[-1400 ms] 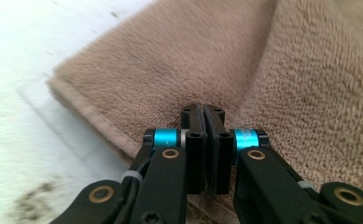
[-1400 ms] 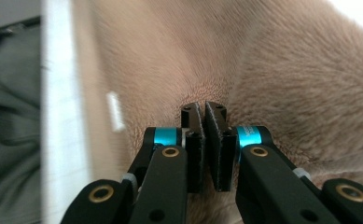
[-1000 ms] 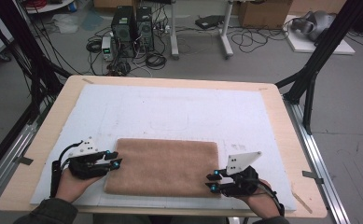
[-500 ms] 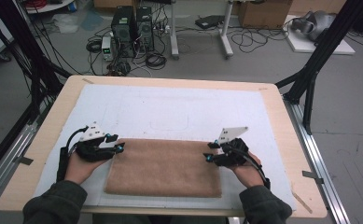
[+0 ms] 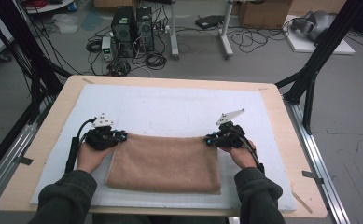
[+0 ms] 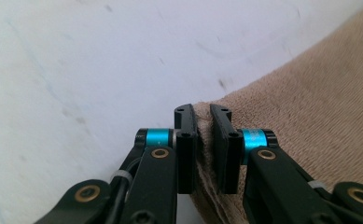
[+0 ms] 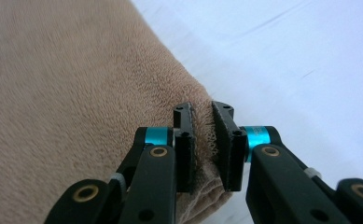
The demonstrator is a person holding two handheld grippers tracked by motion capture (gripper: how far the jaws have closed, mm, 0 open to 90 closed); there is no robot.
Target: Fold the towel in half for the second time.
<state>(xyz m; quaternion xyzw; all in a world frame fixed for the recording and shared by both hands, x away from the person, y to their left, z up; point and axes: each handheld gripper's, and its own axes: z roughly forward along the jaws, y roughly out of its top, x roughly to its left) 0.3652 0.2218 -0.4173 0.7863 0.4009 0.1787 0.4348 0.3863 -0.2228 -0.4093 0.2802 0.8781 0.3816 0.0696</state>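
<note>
**Towel pinched at both far corners, next fold still to come**

Towel (image 5: 164, 162) lies flat on the white mat (image 5: 179, 105), a tan rectangle near my edge of the table (image 5: 53, 119), already doubled on itself by the thick, layered edge I see between the jaws. I judge the work about midway: earlier folding looks done, both grips are made, and the carrying-over of this far edge has not yet begun. What is left, as I read it, is to lift the two corners together and lay them over toward the near edge, then let go and smooth the stack.

From the high view, the left gripper (image 5: 121, 136) sits at the towel's far left corner and the right gripper (image 5: 209, 139) at its far right corner, my hands behind them, the cloth stretched level between the two.

The left gripper view (image 6: 202, 121) shows the jaws nearly together — they have just been closing — with the towel's folded corner clamped between the pads; the rest of the cloth runs off to the right of that view and bare mat lies ahead. The right gripper view (image 7: 202, 119) shows the same: jaws just closed in, a narrow gap filled with pile, the corner's layers pressed between the pads and bulging out below them, the towel's body spreading left.

Both holds sit at the very corner — shallow, so a layer could slip when I lift.
</note>
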